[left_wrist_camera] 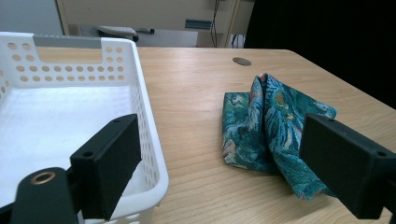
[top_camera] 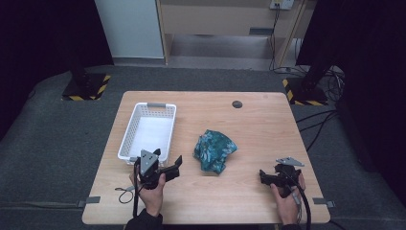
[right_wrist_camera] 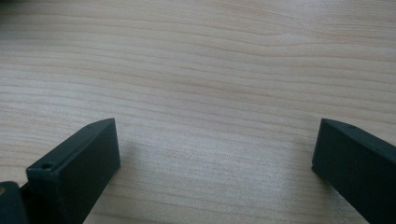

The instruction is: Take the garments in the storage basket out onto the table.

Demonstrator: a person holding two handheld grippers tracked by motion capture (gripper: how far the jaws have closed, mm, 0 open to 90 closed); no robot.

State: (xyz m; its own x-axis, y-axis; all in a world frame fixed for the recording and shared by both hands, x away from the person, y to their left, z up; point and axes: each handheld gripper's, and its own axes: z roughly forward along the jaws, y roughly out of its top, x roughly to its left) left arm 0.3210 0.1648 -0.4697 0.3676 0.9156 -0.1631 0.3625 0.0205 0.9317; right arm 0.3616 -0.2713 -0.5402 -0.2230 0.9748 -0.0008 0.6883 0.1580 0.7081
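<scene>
Two hands come in from the bottom of the high view, and each one holds a black gripper low over the wooden worktop (top_camera: pixel 249 120). The left hand (top_camera: pixel 152 189) is near the front edge of the worktop, with a dark sleeve just showing at the wrist. It holds the left gripper (top_camera: pixel 173 168) pointing up and to the right, toward the cloth. The jaws of this gripper are wide apart and hold nothing. In the left gripper view, one jaw sits in front of the white basket (left_wrist_camera: pixel 140 93) and the other jaw sits in front of the cloth (left_wrist_camera: pixel 266 126).

The right hand (top_camera: pixel 286 199) is near the front right corner of the worktop. It holds the right gripper (top_camera: pixel 266 178) pointing to the left, close to the wood. A black cable trails back from it past the wrist. In the right gripper view its jaws are wide apart, with bare wood between them.

The cloth (top_camera: pixel 214 150) is blue-green with a leafy print. It lies crumpled near the middle of the worktop, between the two grippers and well apart from both. The white basket (top_camera: pixel 125 139) stands to the left of the cloth. It has small round holes in its walls and looks empty.

No words or labels can be read on anything.
</scene>
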